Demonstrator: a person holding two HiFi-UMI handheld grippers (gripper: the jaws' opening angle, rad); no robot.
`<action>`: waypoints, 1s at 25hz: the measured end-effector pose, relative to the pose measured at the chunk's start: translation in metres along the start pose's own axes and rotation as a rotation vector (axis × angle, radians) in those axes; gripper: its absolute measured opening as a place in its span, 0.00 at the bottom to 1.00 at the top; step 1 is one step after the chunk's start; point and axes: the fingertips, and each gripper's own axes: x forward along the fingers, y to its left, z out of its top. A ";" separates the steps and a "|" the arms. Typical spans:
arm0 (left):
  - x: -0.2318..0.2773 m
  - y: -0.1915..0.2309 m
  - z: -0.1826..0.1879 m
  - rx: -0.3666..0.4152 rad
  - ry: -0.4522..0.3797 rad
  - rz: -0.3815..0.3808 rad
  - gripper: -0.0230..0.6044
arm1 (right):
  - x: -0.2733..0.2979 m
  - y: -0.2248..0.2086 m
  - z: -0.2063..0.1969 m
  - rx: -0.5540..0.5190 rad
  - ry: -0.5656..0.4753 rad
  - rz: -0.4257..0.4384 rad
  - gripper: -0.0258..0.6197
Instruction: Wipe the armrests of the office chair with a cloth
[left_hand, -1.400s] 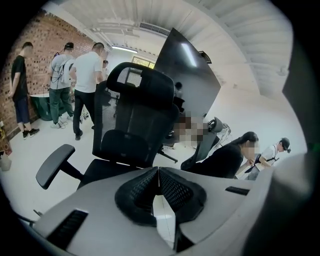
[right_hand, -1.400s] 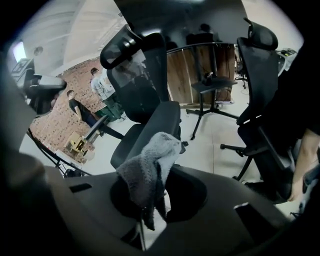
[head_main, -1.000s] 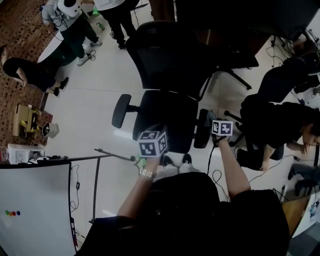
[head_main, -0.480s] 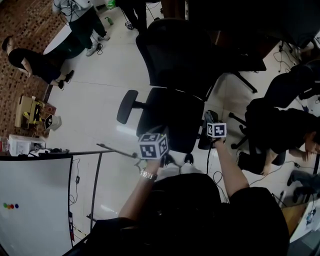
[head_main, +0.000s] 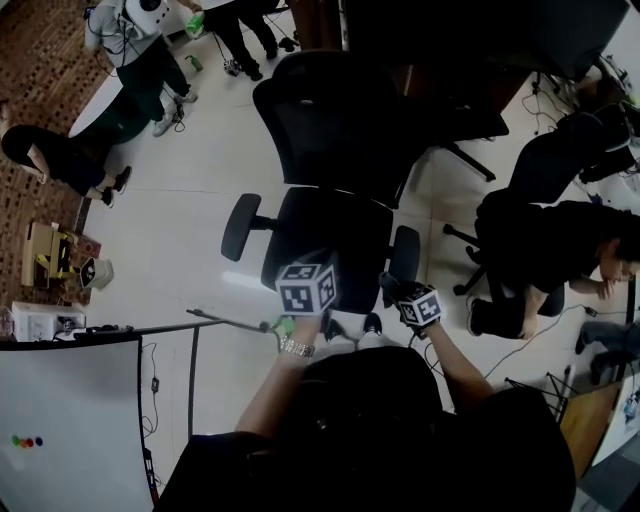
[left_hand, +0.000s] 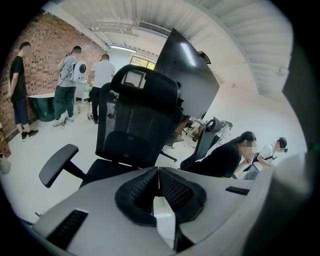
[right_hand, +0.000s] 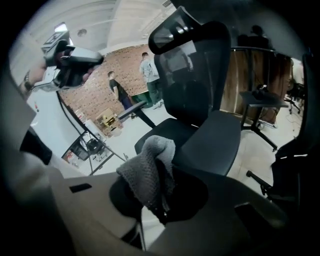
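The black mesh office chair (head_main: 335, 130) faces me, with its left armrest (head_main: 240, 225) and right armrest (head_main: 405, 252) on either side of the seat (head_main: 335, 240). My right gripper (right_hand: 161, 180) is shut on a grey knitted cloth (right_hand: 149, 170). In the head view it hangs near the front end of the right armrest, with the cloth (head_main: 390, 288) just off the pad. The left gripper (left_hand: 159, 174) is shut and holds nothing. It hovers before the seat's front edge and points at the backrest (left_hand: 140, 120). The left armrest (left_hand: 58, 164) lies to its lower left.
A person in black sits on another chair (head_main: 545, 250) close on the right. Several people stand at the far left (head_main: 140, 50). A whiteboard on a stand (head_main: 70, 420) is at the lower left. A dark desk with a monitor (left_hand: 187, 75) stands behind the chair. Cables (head_main: 505, 350) lie on the floor.
My right gripper with the cloth has drawn back from the right armrest towards my body. The left gripper has stayed in place. The head view has shifted a little.
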 end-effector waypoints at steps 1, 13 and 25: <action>0.002 -0.003 0.001 0.003 0.000 -0.010 0.04 | -0.004 0.007 -0.009 -0.016 0.012 0.021 0.12; 0.006 -0.028 0.010 0.034 -0.014 -0.073 0.04 | -0.064 -0.034 0.024 0.085 -0.075 -0.105 0.12; -0.015 -0.012 0.020 0.068 -0.078 0.053 0.04 | -0.105 0.095 0.269 0.011 -0.456 -0.117 0.11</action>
